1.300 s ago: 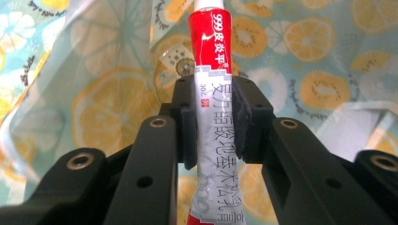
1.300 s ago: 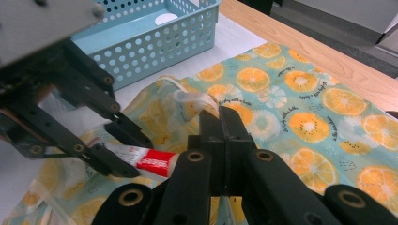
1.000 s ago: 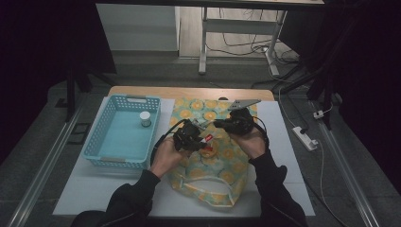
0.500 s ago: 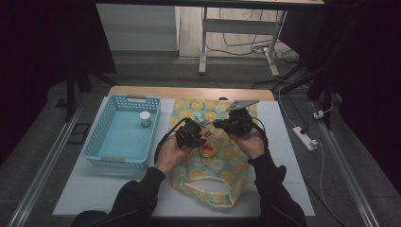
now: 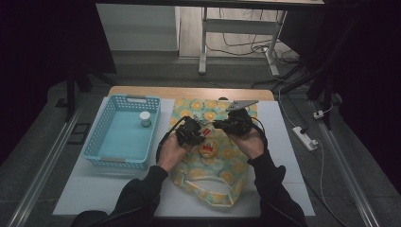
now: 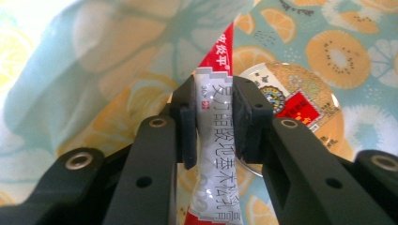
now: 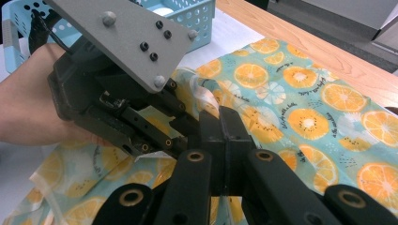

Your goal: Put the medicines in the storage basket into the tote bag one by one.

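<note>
Forearms reach in from the near edge and meet over the orange-print bag [image 5: 208, 163] lying on the table [image 5: 283, 156]. The left gripper [image 6: 213, 119], its hand [image 5: 171, 152] angled inward, is clamped on a red-and-white sachet [image 6: 215, 154] held upright above a round gold-lidded cup [image 6: 300, 101] resting on the bag. The right gripper [image 7: 224, 140] faces it, jaws pressed together on a fold of the bag's fabric. A blue basket [image 5: 101, 142] with a small white jar [image 5: 145, 118] sits to the left.
</note>
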{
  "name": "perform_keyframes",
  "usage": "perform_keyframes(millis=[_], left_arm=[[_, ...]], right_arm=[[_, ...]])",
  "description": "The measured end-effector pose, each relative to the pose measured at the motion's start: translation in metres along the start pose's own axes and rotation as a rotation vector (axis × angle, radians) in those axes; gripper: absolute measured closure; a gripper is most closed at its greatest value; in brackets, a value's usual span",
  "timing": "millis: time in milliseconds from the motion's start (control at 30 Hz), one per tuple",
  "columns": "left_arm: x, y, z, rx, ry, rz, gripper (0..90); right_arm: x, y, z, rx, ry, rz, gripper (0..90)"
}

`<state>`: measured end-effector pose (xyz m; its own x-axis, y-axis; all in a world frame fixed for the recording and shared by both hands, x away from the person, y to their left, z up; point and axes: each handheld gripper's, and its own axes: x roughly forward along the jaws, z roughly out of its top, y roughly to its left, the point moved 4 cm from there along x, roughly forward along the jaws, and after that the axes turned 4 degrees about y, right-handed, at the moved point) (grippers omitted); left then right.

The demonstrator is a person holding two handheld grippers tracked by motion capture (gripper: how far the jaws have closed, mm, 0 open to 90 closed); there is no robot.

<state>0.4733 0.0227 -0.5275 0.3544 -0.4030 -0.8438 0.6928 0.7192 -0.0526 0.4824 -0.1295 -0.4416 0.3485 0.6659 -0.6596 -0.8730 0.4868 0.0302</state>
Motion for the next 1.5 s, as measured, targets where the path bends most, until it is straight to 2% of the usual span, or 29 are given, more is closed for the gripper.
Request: perform_keyframes(millis=[167,400,633,700,800,1000,1167,1367,1500], left_arm=[[-0.004,0.000,-0.001,0.009,-0.014,0.006,68.1],[-0.013,-0.003,-0.003,0.022,-0.038,0.003,56.1],[-0.027,-0.010,-0.006,0.043,-0.063,-0.056,41.2],[-0.031,-0.012,-0.007,0.054,-0.060,-0.095,35.6],[-0.038,-0.012,-0.010,0.056,-0.066,-0.120,30.9],[-0.051,0.000,-0.019,0.007,-0.092,-0.171,25.1],[-0.062,0.010,-0.026,-0.016,-0.099,-0.156,17.2],[-0.076,0.028,-0.035,-0.065,-0.142,-0.178,8.5],[-0.082,0.036,-0.040,-0.069,-0.142,-0.169,4.2]], right_arm=[[0.000,0.000,0.000,-0.001,0.000,0.000,90.0],[-0.002,-0.001,0.000,0.004,-0.007,-0.001,90.0],[-0.002,-0.002,0.000,0.008,-0.007,-0.001,90.0],[-0.002,-0.002,0.000,0.007,-0.007,0.000,90.0],[-0.002,-0.002,-0.001,0.008,-0.006,0.000,90.0],[-0.001,-0.002,-0.001,0.006,-0.005,0.001,90.0],[-0.002,-0.002,-0.001,0.008,-0.005,0.000,90.0],[-0.001,-0.002,-0.001,0.010,-0.004,0.000,90.0],[-0.001,-0.002,-0.001,0.009,-0.003,0.000,90.0]])
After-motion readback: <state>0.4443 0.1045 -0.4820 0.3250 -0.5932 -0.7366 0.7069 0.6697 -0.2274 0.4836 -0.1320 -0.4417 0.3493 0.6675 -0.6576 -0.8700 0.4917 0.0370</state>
